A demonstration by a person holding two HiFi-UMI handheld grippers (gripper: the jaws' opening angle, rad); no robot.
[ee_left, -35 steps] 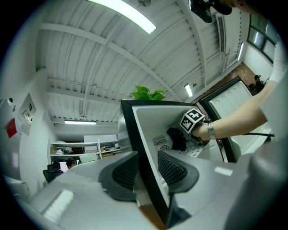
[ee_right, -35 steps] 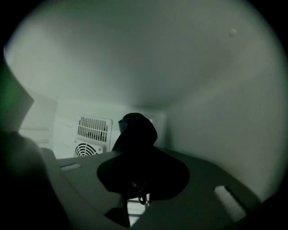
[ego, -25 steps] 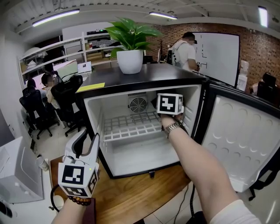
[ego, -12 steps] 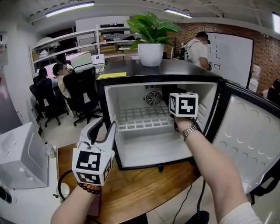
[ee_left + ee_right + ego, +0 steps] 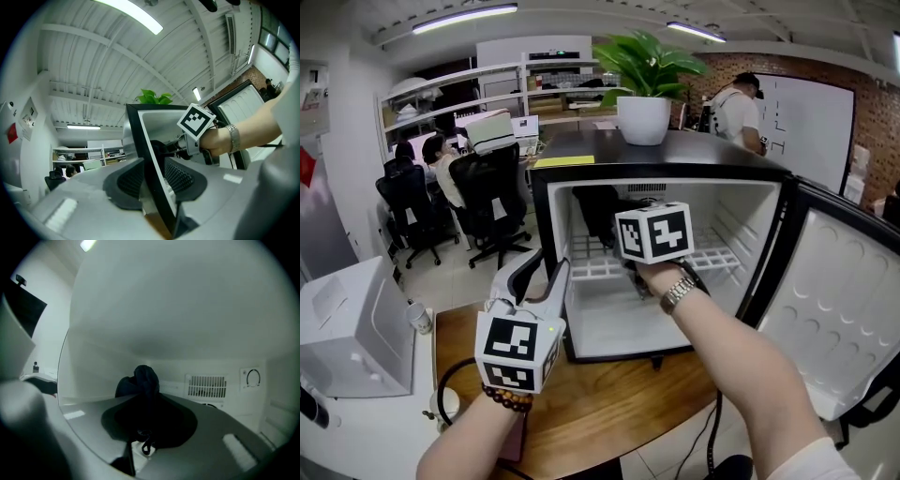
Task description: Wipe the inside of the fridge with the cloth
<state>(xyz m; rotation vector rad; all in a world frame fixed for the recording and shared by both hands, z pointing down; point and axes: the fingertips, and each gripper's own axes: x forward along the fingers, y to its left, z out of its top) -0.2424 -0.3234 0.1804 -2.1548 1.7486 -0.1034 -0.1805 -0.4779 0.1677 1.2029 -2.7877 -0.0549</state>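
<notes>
A small fridge (image 5: 661,172) stands open on a wooden table (image 5: 609,403). My right gripper (image 5: 617,242) reaches into it, shut on a dark bunched cloth (image 5: 598,214) that sits against the back wall near the left inner corner. In the right gripper view the cloth (image 5: 143,379) bulges out past the right gripper (image 5: 143,397), with the white back wall behind it. My left gripper (image 5: 548,270) is at the fridge's left front edge. In the left gripper view that wall edge (image 5: 140,140) runs between the pads (image 5: 129,180), which close on it.
The fridge door (image 5: 834,309) hangs open to the right. A wire shelf (image 5: 722,258) crosses the inside, and a vent grille (image 5: 207,386) and a dial (image 5: 253,377) sit on the back wall. A potted plant (image 5: 643,120) stands on top. A white box (image 5: 352,328) lies left of the table.
My right gripper has swept the cloth from the fridge's right side across to the left back corner. The left gripper has stayed at the left wall edge.
</notes>
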